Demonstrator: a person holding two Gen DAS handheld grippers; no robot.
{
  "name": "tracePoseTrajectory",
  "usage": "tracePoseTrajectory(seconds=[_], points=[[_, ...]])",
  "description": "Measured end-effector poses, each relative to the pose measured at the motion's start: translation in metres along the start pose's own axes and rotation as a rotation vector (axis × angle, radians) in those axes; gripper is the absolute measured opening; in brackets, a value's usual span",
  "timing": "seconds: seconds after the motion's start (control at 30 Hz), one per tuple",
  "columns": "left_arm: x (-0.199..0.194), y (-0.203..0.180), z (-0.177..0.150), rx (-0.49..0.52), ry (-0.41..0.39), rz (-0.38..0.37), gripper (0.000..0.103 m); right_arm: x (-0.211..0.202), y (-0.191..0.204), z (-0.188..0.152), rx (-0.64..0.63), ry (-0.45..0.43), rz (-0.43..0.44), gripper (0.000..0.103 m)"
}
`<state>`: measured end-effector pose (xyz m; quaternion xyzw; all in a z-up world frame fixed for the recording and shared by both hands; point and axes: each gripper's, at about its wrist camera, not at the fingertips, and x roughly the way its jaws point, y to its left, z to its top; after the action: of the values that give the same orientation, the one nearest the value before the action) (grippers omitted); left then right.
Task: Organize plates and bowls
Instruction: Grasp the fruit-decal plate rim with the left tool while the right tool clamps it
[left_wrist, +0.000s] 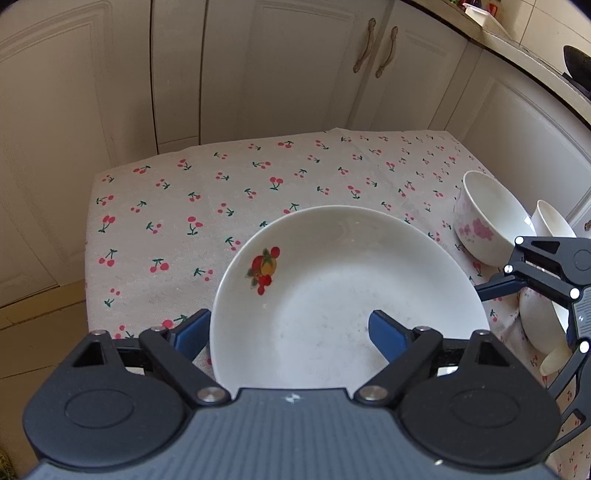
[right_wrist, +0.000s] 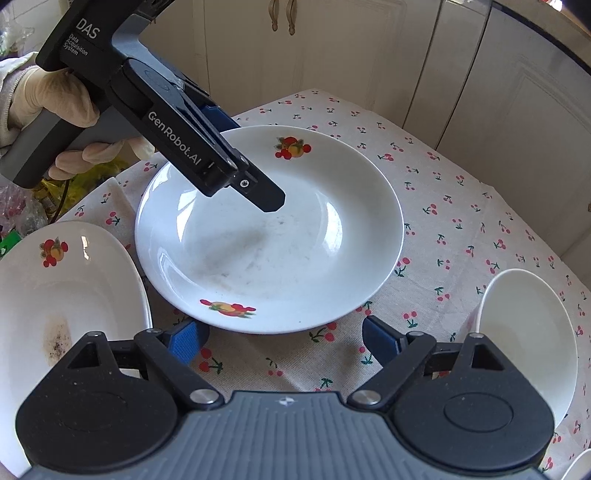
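Plate (right_wrist: 295, 236) glazed ceramic, glossy, scuffed grey; tablecloth (left_wrist: 221, 192) woven cloth, matt, cherry-printed; gripper (right_wrist: 284, 339) matt black plastic, ribbed blue pads (right_wrist: 183, 341), metal pivot pins

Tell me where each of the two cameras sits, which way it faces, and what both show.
Left wrist: sits on the left gripper, looks down over the plate toward the cupboards; its open fingers straddle the plate's near rim, the right gripper enters at right.
Right wrist: sits on the right gripper, looks down at the same plate; the left gripper and gloved hand enter from upper left.
Shared: the plate, the cherry tablecloth, the cupboards.
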<state>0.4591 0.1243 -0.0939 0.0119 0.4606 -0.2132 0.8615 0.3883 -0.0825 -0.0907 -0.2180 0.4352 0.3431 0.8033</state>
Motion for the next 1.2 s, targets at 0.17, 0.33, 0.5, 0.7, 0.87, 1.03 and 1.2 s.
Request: tracePoseTrajectory(seconds=[0.17, 0.33, 0.5, 0.7, 0.87, 1.03, 1.2], points=[[0.003, -0.001, 0.003, 0.015, 0.012, -0.019, 0.089, 0.006, -0.005, 0.002, 0.027, 0.026, 0.027, 0.093], [0.007, -0.003, 0.008, 0.036, 0.025, -0.032, 0.089, 0.009, -0.006, 0.004, 0.023, 0.046, 0.029, 0.096], [0.009, -0.003, 0.01, 0.041, 0.029, -0.036, 0.089, 0.013, -0.008, 0.007, -0.003, 0.058, 0.04, 0.098], [0.01, -0.002, 0.014, 0.051, 0.033, -0.035, 0.089, 0.015, -0.007, 0.011, -0.046, 0.057, 0.061, 0.099], [0.012, -0.001, 0.018, 0.057, 0.031, -0.033, 0.089, 0.015, -0.005, 0.013, -0.072, 0.045, 0.066, 0.099], [0.012, -0.001, 0.018, 0.062, 0.03, -0.035, 0.089, 0.014, -0.005, 0.012, -0.07, 0.037, 0.064, 0.099], [0.011, 0.0, 0.018, 0.055, 0.023, -0.039, 0.089, 0.013, -0.003, 0.011, -0.066, 0.015, 0.052, 0.099]])
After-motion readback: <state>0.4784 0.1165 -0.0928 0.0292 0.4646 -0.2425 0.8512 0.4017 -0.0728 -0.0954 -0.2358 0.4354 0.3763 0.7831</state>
